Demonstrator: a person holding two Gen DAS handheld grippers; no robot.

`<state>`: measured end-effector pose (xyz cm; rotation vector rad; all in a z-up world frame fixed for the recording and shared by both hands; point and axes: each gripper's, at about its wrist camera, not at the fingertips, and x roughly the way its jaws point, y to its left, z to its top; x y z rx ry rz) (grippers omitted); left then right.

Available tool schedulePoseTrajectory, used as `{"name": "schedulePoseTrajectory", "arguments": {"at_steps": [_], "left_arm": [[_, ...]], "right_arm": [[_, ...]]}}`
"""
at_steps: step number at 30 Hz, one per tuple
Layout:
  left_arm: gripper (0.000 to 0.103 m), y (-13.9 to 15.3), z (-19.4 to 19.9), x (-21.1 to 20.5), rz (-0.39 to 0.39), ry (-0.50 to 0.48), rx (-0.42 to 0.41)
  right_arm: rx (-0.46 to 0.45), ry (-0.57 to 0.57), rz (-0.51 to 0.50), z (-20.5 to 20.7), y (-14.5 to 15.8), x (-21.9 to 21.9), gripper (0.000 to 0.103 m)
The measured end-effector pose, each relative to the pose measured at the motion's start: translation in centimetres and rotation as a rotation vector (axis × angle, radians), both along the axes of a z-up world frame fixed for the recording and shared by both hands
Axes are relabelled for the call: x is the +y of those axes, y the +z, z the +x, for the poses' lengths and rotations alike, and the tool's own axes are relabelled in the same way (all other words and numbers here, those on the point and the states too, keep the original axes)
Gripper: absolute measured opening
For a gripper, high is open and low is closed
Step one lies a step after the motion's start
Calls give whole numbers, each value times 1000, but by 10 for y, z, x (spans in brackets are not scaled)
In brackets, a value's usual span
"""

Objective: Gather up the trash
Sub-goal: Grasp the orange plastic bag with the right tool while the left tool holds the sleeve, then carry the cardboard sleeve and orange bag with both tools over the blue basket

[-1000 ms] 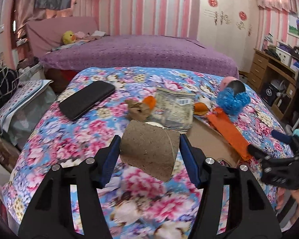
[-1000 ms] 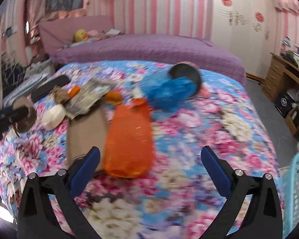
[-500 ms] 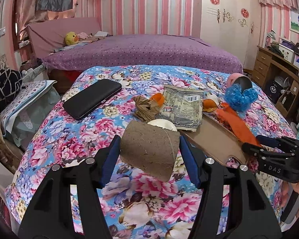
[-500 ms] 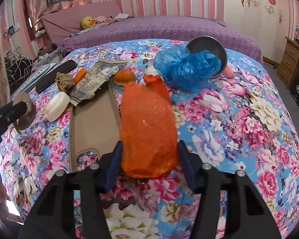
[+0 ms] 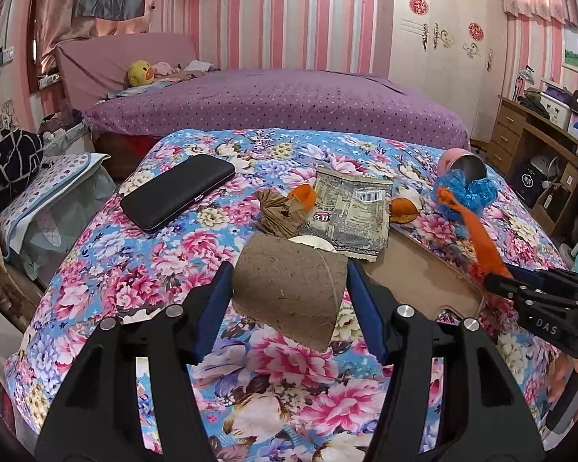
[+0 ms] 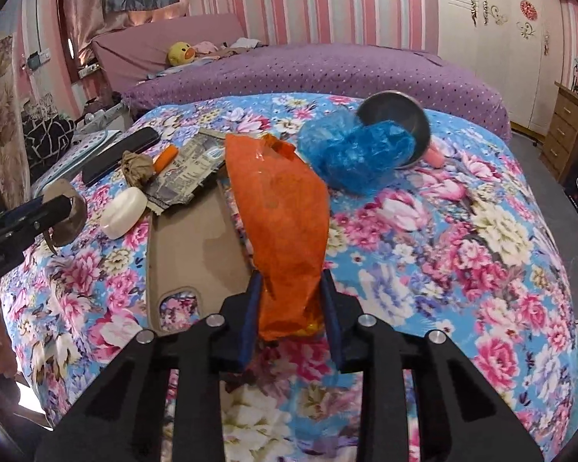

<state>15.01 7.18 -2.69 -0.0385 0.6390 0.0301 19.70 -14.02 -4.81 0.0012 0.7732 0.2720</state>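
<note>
Both grippers now hold trash: the right gripper (image 6: 291, 310) has just closed on the orange bag (image 6: 279, 223) near the bedspread's (image 6: 462, 238) front edge, the left gripper (image 5: 289, 288) clamps a cardboard roll (image 5: 289, 288).

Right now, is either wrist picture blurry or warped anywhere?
Left wrist view: sharp, but the fisheye bows the striped wall and darkens the corners. Right wrist view: equally warped, with soft blur on the floral cover below the tongs.
</note>
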Motion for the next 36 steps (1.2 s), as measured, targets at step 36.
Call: {"name": "schedulePoseTrajectory", "arguments": {"at_steps": [36], "left_arm": [[59,8,4,-108,-66,-124,-22]], "right_arm": [[-95,-153,-175,-54,18,-135,27]]}}
